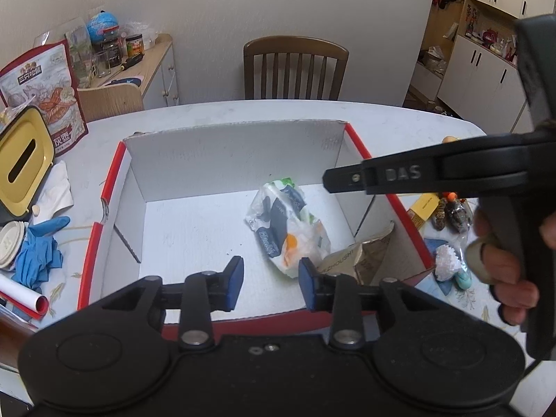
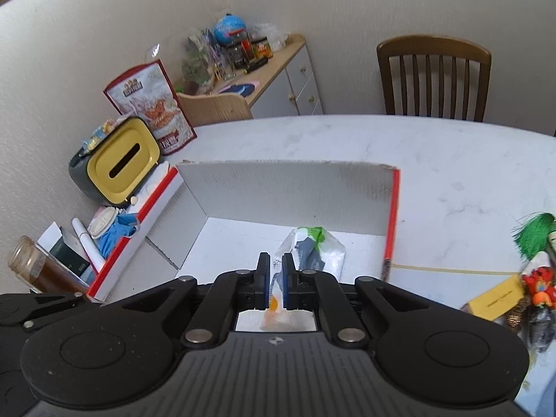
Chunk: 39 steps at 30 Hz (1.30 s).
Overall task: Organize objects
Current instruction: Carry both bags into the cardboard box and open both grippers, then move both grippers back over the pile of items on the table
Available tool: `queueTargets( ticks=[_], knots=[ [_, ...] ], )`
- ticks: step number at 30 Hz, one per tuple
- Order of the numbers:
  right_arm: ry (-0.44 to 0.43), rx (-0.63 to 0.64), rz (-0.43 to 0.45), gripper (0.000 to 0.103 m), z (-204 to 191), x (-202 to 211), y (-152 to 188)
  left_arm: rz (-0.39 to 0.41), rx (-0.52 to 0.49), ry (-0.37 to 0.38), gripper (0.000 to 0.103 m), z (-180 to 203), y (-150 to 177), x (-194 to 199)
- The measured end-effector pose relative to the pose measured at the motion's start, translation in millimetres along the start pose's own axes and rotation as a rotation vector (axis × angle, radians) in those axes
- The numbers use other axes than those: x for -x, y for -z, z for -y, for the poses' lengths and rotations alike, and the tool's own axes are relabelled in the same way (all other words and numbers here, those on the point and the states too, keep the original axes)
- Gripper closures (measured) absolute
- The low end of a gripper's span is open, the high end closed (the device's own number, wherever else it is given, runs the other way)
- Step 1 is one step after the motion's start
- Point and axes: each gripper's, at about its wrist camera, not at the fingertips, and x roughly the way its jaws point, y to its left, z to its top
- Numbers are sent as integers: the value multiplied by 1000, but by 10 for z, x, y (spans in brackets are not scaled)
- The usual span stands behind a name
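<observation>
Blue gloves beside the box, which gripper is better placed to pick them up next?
Left, probably. The left gripper is open, and the blue gloves lie outside the left wall of the box; the right gripper hangs over the box's right side, jaws nearly closed.

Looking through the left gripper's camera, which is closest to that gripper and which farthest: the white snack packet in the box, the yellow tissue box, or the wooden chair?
From the left gripper:
1. White snack packet, just ahead inside the red-edged box, slightly right.
2. Yellow tissue box, on the table, far left.
3. Wooden chair, beyond the table's far edge, by the wall.
</observation>
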Motion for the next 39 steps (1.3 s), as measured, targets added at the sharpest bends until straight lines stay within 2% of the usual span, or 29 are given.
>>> queueTargets(
  ticks=[24,30,34,36,38,39],
  knots=[
    [38,-5,160,96,488,1335,373,76,-79,18,41,710,-122,305],
    [117,-37,188,83,792,1621,582,83,-92,27,38,906,-124,331],
    [156,-75,194,71,1039,1788,717,80,-105,33,33,1047,-112,321],
    [175,-99,194,64,1159,1861,780,78,-112,36,31,1119,-104,314],
    [196,-119,202,49,1275,1942,846,77,-120,40,28,1192,-90,303],
    [206,-124,206,48,1325,1979,879,77,-124,41,27,1229,-85,296]
  ],
)
